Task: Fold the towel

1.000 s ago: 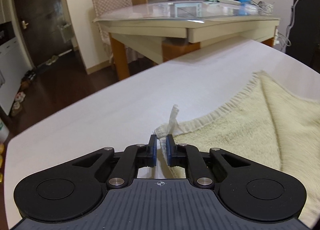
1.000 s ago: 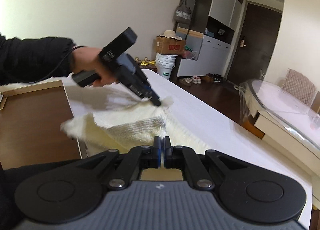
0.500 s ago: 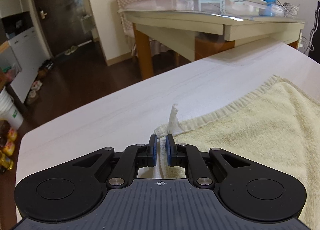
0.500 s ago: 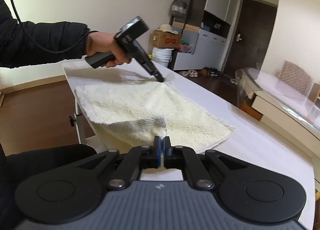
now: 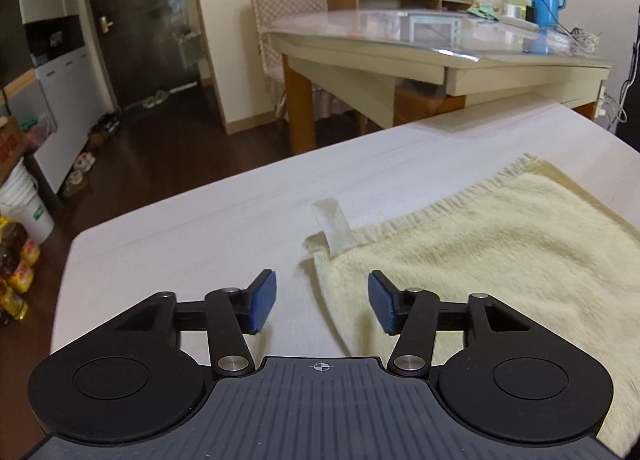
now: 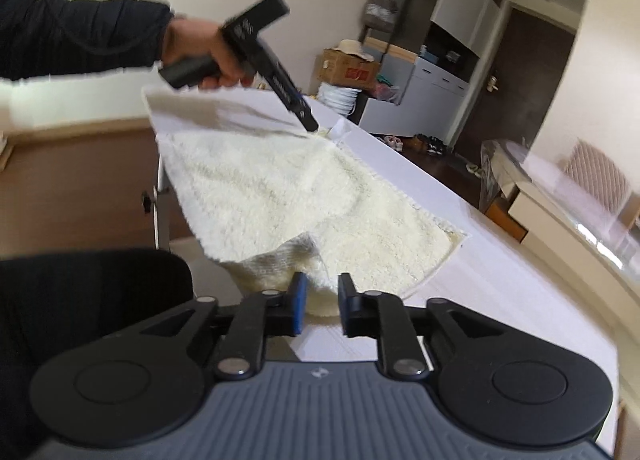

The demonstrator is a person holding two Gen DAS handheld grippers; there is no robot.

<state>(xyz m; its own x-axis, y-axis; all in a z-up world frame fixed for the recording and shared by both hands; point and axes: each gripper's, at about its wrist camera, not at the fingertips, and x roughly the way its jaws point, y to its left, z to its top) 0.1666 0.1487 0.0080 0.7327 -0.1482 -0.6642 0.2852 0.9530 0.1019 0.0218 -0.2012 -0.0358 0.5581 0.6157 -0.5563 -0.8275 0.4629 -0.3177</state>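
Left gripper (image 5: 322, 302): jaws wide apart, holding nothing, poised over the towel (image 5: 500, 260) edge near the corner carrying the label tab (image 5: 334, 226). Right gripper (image 6: 322, 310): jaws partly apart, nothing clamped, straddling the near towel corner, where a fold shows the woven underside. The towel lies spread on the white surface (image 5: 200, 236), one edge overhanging toward the operator. Judged step: corners released after laying out. Next move likely requires re-gripping two corners and carrying them across to the opposite edge.
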